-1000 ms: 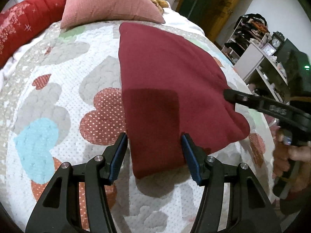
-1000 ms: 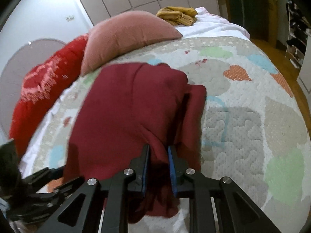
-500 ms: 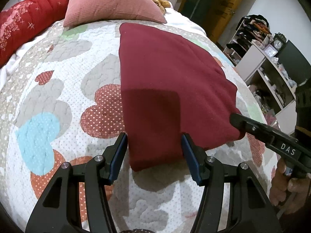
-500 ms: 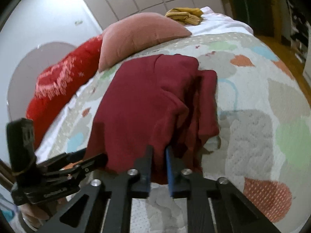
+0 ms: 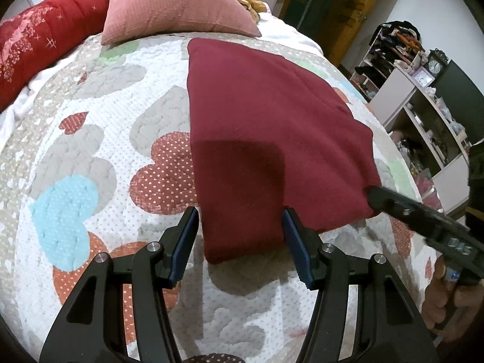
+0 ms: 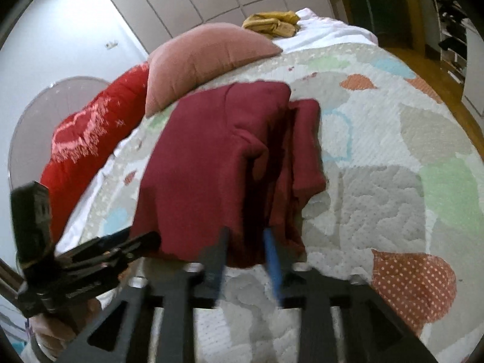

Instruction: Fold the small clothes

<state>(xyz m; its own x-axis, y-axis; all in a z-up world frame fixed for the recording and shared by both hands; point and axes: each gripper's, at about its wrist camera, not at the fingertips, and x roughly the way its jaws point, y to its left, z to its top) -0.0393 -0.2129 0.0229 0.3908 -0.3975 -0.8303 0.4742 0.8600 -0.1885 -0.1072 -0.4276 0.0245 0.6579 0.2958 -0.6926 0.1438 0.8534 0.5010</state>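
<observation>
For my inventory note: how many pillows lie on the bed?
2. The pink pillow lies at the bed's head; the red pillow lies beside it, to its left. Others may be hidden.

indoor light, even | fisheye-bent edges, dark corners | right wrist view motion-blurred

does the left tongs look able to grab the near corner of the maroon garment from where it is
Probably yes. The left tongs are open, with the near corner of the maroon garment lying between the blue pads on the heart quilt. Nothing covers that corner; the right tongs are off at the other edge.
</observation>
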